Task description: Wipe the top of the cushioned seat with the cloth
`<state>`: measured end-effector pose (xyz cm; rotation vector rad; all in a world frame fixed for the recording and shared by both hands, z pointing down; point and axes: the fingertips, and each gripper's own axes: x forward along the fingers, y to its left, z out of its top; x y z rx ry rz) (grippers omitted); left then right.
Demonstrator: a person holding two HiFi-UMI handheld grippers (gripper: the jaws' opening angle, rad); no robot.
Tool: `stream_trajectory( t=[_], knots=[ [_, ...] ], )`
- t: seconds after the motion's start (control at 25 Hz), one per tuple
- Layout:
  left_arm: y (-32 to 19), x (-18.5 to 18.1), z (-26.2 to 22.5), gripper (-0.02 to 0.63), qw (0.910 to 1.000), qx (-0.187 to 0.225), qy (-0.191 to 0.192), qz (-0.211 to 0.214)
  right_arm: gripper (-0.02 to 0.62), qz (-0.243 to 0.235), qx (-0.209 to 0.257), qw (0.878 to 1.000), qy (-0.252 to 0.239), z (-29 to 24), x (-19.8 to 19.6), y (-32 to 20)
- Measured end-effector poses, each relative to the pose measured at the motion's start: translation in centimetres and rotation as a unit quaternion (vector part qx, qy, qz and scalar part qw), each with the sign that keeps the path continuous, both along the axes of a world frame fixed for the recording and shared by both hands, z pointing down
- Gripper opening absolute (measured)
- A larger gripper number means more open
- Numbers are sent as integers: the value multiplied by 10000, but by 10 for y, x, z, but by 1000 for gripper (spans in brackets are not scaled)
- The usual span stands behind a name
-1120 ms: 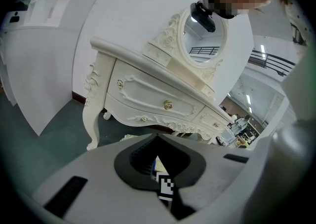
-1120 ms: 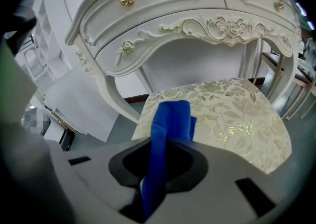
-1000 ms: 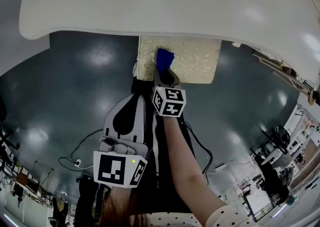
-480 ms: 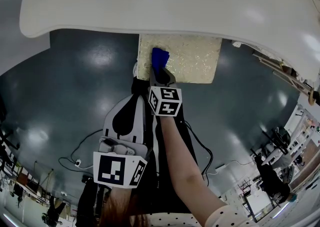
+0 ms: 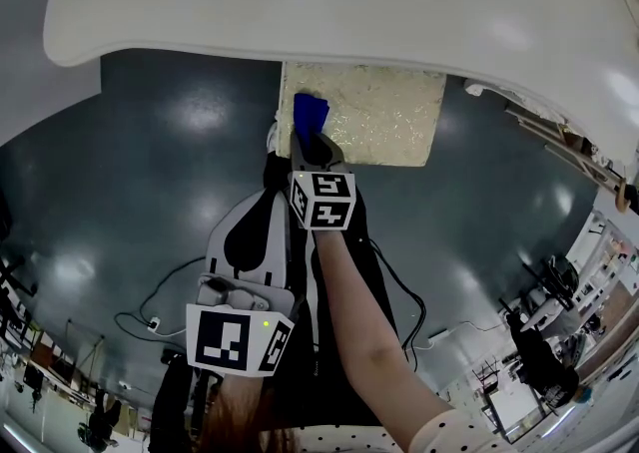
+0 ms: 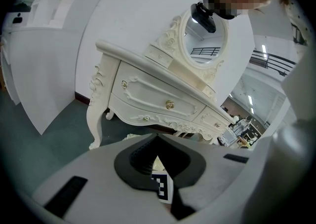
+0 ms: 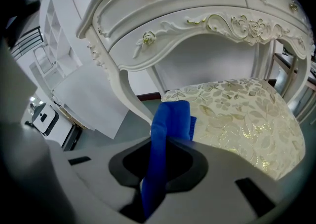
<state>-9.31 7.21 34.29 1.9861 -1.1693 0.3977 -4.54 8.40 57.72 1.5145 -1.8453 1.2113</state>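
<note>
The cushioned seat (image 5: 374, 117) has a cream and gold leaf pattern and stands half under the white dressing table (image 5: 329, 2). My right gripper (image 5: 309, 141) is shut on a blue cloth (image 5: 310, 113), which lies on the seat near its left edge. In the right gripper view the blue cloth (image 7: 171, 118) hangs folded between the jaws of the right gripper (image 7: 165, 145), over the near left corner of the seat (image 7: 242, 114). My left gripper (image 5: 262, 204) is held low by the person's body, shut and empty, well short of the seat.
The dressing table (image 7: 197, 16) has carved drawers and curved legs (image 7: 136, 94) close to the seat's left side. In the left gripper view the table (image 6: 158, 94) carries an oval mirror (image 6: 202, 40). Dark green floor (image 5: 150, 162) surrounds the seat. A cable (image 5: 165, 296) lies at the left.
My right gripper has slid the blue cloth leftward across the seat, from left of centre to near the left edge. The left gripper has stayed in place.
</note>
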Motion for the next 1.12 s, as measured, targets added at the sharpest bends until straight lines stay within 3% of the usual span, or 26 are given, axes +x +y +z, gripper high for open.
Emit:
stream_trajectory(
  t=[1.12],
  knots=[
    [10, -12, 0, -2, 9999, 8, -40, -122, 63, -675, 88, 9972, -304, 2, -43, -6]
  ],
)
